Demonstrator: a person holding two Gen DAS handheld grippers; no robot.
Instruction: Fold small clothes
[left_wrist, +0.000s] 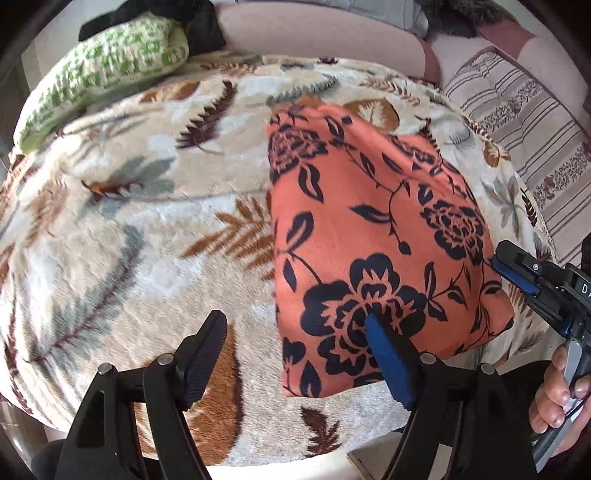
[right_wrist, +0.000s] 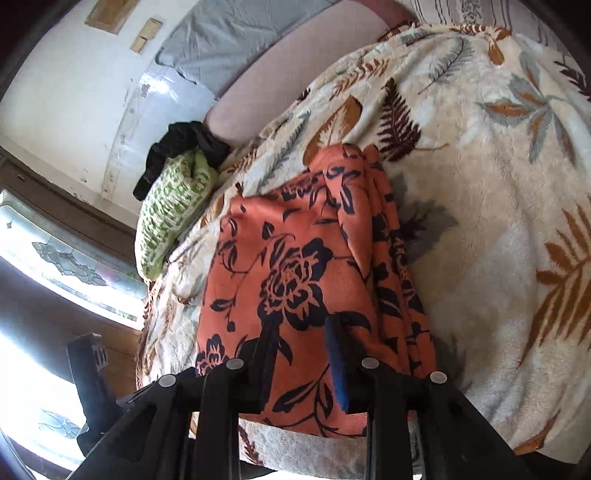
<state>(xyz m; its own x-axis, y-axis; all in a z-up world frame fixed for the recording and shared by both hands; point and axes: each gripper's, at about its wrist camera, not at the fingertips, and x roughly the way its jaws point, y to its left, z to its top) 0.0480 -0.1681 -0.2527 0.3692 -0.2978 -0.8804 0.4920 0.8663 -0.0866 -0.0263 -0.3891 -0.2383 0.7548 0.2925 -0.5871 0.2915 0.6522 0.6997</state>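
A folded orange cloth with dark blue flowers (left_wrist: 369, 229) lies flat on a leaf-patterned fleece blanket (left_wrist: 147, 221). My left gripper (left_wrist: 295, 328) hangs open over the cloth's near left edge, one finger above the blanket and the blue-padded one above the cloth. At the cloth's right edge sits my right gripper (left_wrist: 496, 258), held by a person's hand (left_wrist: 554, 398). In the right wrist view the right gripper (right_wrist: 301, 332) hovers over the orange cloth (right_wrist: 295, 258). Its jaws stand a narrow gap apart, with the cloth showing flat below them and nothing pinched.
A green-and-white knitted garment (left_wrist: 103, 70) and a black garment (left_wrist: 199, 22) lie at the blanket's far left corner. A striped cushion (left_wrist: 524, 110) sits to the right. The blanket (right_wrist: 480, 184) spreads wide beyond the cloth. A wall and a window show in the right wrist view.
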